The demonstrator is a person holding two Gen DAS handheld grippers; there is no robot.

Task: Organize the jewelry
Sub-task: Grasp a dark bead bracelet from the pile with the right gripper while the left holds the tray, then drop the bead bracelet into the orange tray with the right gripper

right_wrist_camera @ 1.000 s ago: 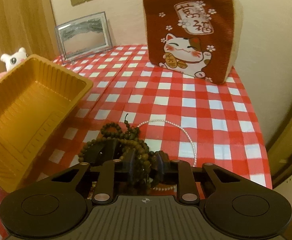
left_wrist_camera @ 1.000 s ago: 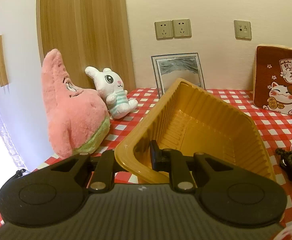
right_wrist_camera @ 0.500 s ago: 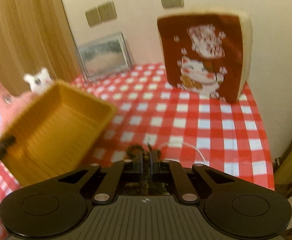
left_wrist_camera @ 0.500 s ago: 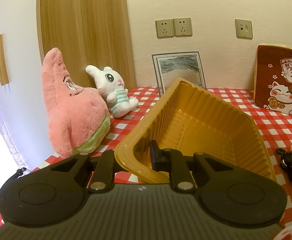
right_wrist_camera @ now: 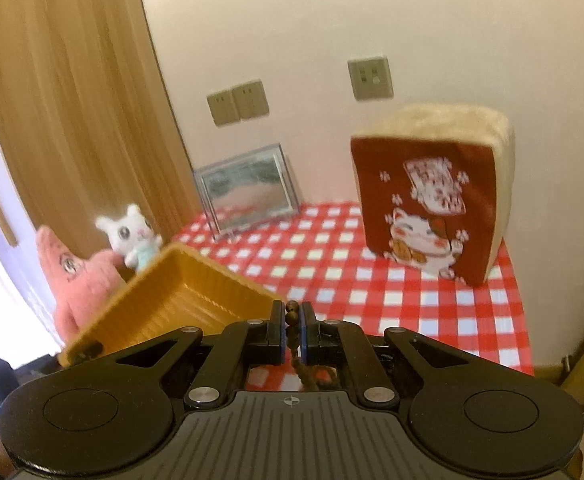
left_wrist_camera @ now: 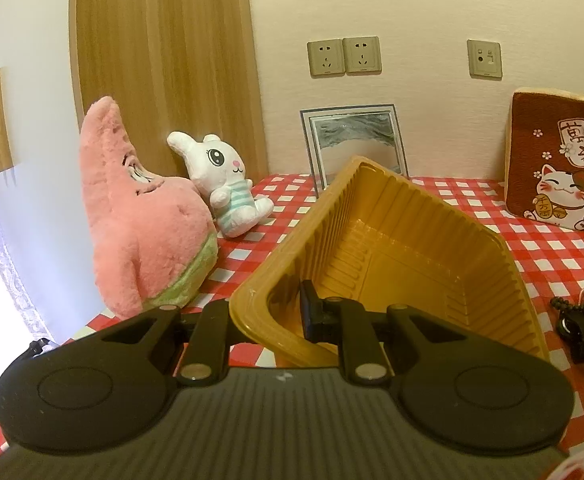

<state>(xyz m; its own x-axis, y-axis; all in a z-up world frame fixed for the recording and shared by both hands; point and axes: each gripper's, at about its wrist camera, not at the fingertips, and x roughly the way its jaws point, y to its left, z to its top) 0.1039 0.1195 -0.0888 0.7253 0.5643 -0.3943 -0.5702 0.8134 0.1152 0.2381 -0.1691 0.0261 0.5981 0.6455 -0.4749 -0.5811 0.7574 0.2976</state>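
Right gripper (right_wrist_camera: 292, 322): fingers clamped on wooden bead strand (right_wrist_camera: 292, 318); carry toward ten o'clock, releasing above tilted gold tray (right_wrist_camera: 196, 292). Left gripper (left_wrist_camera: 268, 312): fingers pinching the tray's near wall; hold steady.

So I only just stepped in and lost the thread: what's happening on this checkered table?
A person with a handheld gripper in each hand is sorting jewelry. The left gripper is clamped on the near rim of the yellow plastic tray, holding it tilted above the red checkered tablecloth. The right gripper is shut on a strand of dark wooden beads, held up beside the tray. Nothing is visible in the tray yet. A pink star plush and white bunny sit behind.
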